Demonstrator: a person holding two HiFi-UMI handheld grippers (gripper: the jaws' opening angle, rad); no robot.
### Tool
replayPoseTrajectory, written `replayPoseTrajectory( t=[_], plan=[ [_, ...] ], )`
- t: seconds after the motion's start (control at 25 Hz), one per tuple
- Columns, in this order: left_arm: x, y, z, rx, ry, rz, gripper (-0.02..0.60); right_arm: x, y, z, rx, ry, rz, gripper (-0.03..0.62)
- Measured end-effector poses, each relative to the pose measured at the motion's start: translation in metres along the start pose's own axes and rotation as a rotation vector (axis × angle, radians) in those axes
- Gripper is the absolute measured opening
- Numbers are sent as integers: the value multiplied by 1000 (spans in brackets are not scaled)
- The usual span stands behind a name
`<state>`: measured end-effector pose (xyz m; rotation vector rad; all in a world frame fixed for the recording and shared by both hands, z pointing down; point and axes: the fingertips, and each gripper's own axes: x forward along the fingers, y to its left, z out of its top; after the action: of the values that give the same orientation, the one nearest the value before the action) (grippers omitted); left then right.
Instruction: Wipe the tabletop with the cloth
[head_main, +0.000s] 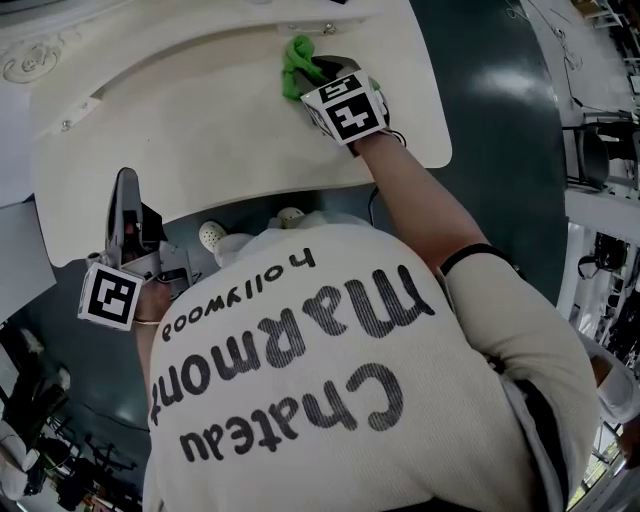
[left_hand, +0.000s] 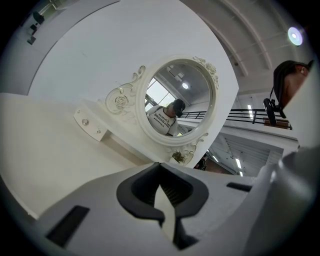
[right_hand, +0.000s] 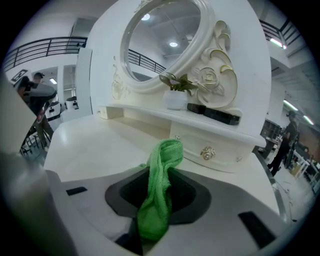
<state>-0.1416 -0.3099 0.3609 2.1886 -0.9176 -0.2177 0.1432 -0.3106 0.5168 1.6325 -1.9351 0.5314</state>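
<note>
Shirt (head_main: 330, 400) print, upside down at 6 o'clock in head view, I read: "Chateau Marmont Hollywood". My right claw (head_main: 312, 70) at 12 o'clock, clenched on cloth (head_main: 294, 60): green fluffy terry, bunched ropelike, over smooth cream desk (head_main: 200, 120), near faceted drawer knob (right_hand: 207, 152). My left claw (head_main: 124, 195) at 8 o'clock, clenched, empty, at curved desk edge. Oval mirror (left_hand: 175, 100), carved scroll frame.

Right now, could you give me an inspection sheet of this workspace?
Surface: white dressing-table top, no stains visible.
Job's things: green cloth, bunched, near the drawer knob.
Clutter: small potted plant on the shelf under the mirror.
Tongs: left tongs shut, empty; right tongs shut on the green cloth.
Cables: nothing seen.
Surroundings: oval mirror, dark floor.
</note>
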Motion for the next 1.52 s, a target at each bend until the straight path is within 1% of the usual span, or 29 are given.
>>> replayPoseTrajectory(
  t=[0.08,0.16,0.24,0.28,0.32,0.4,0.48,0.56,0.72,0.84,0.92,1.08,1.16,1.28,1.32,1.4,1.52],
  plan=[
    [0,5,-2,2,-1,7,8,3,-5,-2,28,6,15,115],
    [-4,9,-2,3,-6,18,8,3,-7,-1,43,-10,15,117],
    [-14,10,5,6,-18,26,8,-5,4,14,43,-66,22,117],
    [-21,11,11,8,-26,30,8,-10,15,27,49,-101,41,117],
    [-29,11,18,9,-35,35,8,-14,29,41,67,-133,71,117],
    [-40,14,26,7,-51,47,8,-18,55,67,135,-181,150,117],
    [-44,19,27,4,-65,59,8,-17,74,83,201,-206,229,117],
    [-46,23,27,-2,-82,73,8,-13,88,91,217,-209,287,117],
    [-58,42,26,-21,-120,114,8,4,127,87,164,-169,378,117],
    [-91,66,38,-37,-151,147,8,17,181,88,131,-132,434,117],
    [-108,74,48,-42,-166,166,8,21,209,90,106,-111,465,117],
    [-113,78,52,-40,-180,188,8,31,231,81,33,-65,511,117],
    [-114,80,50,-45,-184,194,8,40,238,67,-50,-26,509,117],
    [-116,82,49,-48,-184,195,8,45,247,52,-228,8,487,115],
    [-116,82,49,-50,-183,194,8,45,249,49,-268,12,482,115],
    [-116,84,48,-57,-179,190,8,46,252,48,-289,20,480,115],
    [-113,82,47,-63,-167,174,8,48,254,51,-265,36,480,115]
  ],
)
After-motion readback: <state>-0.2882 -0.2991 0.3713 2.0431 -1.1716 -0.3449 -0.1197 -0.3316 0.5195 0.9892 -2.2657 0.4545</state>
